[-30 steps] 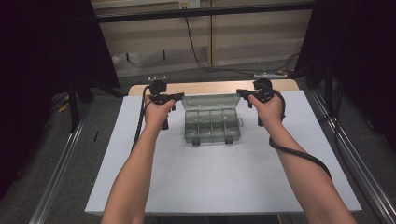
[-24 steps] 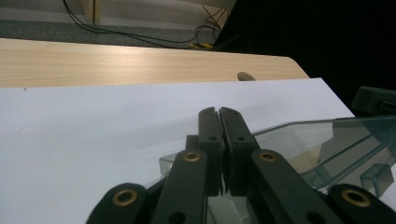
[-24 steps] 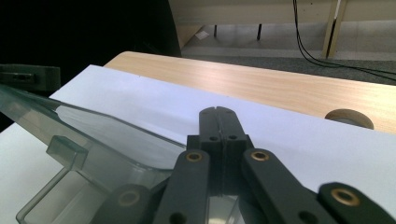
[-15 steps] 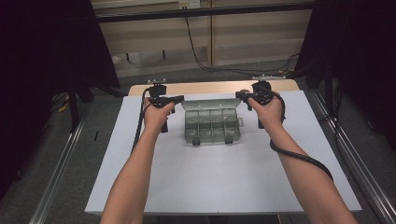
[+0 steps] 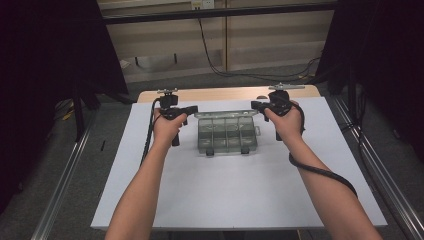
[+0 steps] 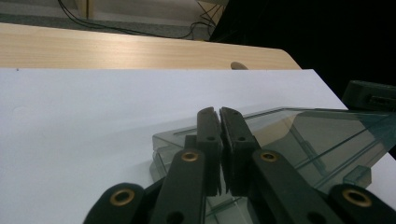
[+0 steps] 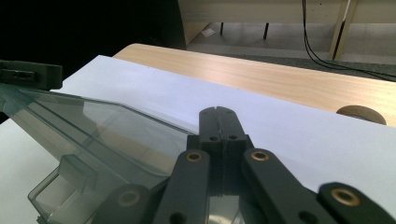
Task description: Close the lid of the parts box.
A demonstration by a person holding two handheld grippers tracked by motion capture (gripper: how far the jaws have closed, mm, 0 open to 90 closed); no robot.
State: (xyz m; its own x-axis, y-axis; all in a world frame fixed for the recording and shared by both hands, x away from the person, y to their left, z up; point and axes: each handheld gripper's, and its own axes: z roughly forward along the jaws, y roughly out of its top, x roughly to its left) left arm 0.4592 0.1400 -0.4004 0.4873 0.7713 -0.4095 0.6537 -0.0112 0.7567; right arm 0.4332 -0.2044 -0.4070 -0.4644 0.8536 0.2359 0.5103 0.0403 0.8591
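Observation:
A clear plastic compartment box (image 5: 227, 136) lies at the far middle of the white table sheet (image 5: 225, 200), its clear lid (image 5: 227, 114) tilted up at the back. My left gripper (image 5: 194, 108) points in at the lid's left corner and my right gripper (image 5: 254, 105) at its right corner. In the left gripper view the jaws (image 6: 219, 112) stand almost together with a thin slit, over the lid (image 6: 322, 140). In the right gripper view the jaws (image 7: 218, 111) are pressed together beside the lid (image 7: 102, 130). I see nothing between either pair; whether they touch the lid I cannot tell.
A wooden tabletop strip (image 5: 225, 93) with a round hole (image 7: 360, 113) runs behind the sheet. Metal rails (image 5: 65, 180) flank the table on both sides. Cables (image 5: 215, 55) lie on the floor beyond. The sheet's near half is bare white.

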